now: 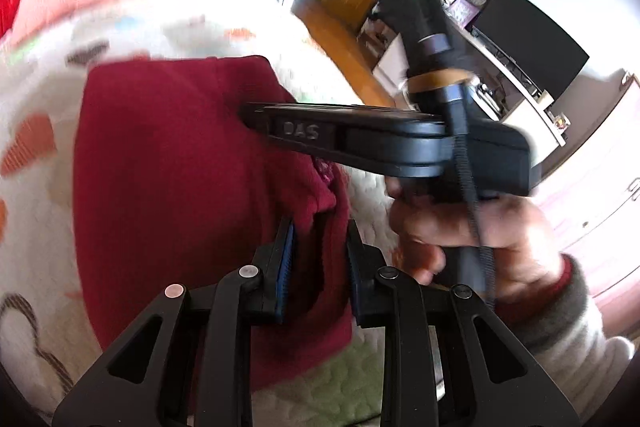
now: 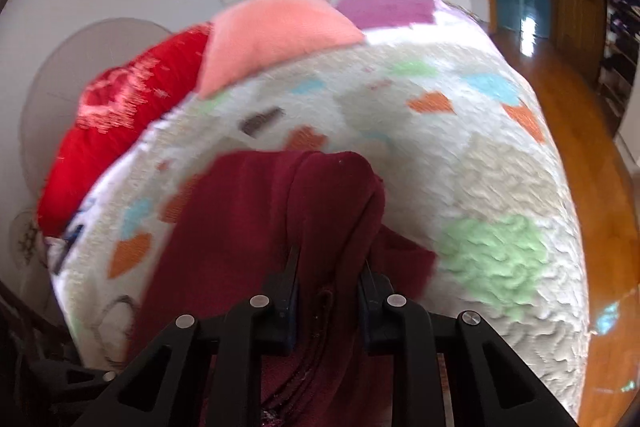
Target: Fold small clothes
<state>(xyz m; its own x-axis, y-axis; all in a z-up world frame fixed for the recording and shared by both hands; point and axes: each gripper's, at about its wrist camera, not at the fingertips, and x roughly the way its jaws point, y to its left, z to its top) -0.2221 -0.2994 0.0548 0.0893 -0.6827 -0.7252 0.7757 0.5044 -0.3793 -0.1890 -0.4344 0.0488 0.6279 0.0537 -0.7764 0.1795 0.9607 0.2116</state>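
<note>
A dark red garment (image 1: 172, 155) hangs over the patterned bed blanket (image 1: 44, 115). My left gripper (image 1: 318, 231) is shut on a bunched edge of it; the blue pads (image 1: 286, 259) press the cloth. My right gripper (image 1: 250, 115) reaches in from the right and pinches the garment's upper right edge. In the right wrist view the right gripper (image 2: 330, 261) is shut on a fold of the dark red garment (image 2: 248, 211), which drapes down toward the camera over the blanket (image 2: 472, 155).
A red pillow (image 2: 120, 123), a pink cushion (image 2: 276, 31) and a purple cloth (image 2: 384, 11) lie at the bed's far end. Wooden floor (image 2: 596, 163) runs along the bed's right side. A TV stand with a dark screen (image 1: 528, 35) stands beyond.
</note>
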